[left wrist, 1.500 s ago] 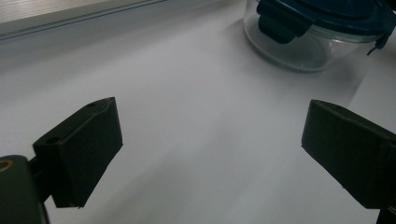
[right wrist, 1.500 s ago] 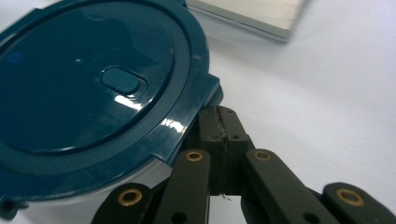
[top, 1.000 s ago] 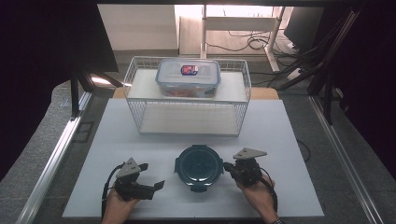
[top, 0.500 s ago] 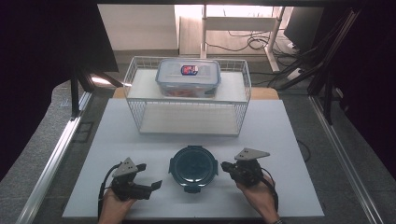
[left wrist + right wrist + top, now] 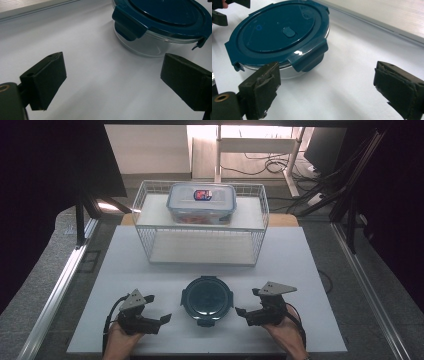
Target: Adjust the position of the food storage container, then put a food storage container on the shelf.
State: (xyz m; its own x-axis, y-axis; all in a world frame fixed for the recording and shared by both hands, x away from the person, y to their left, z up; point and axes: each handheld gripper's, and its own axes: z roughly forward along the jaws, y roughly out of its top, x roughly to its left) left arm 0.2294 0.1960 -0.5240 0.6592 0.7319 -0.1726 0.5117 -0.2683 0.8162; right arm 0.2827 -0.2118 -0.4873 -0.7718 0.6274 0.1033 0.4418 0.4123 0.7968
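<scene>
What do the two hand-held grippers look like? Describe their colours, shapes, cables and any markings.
The left gripper and the right gripper are black, each topped by a grey three-cornered plate and trailing a black cable. Their jaws are blocky black pads; the right gripper's pads look frayed and worn, the left's smoother. No markings can be made out. No sleeves show at the wrists.

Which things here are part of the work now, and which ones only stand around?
In the work:
- round container with teal lid, on the table between the grippers
- left gripper, open
- right gripper, jaws just opened, nothing between them

Only standing around:
- wire basket
- rectangular lidded box on the basket
</scene>
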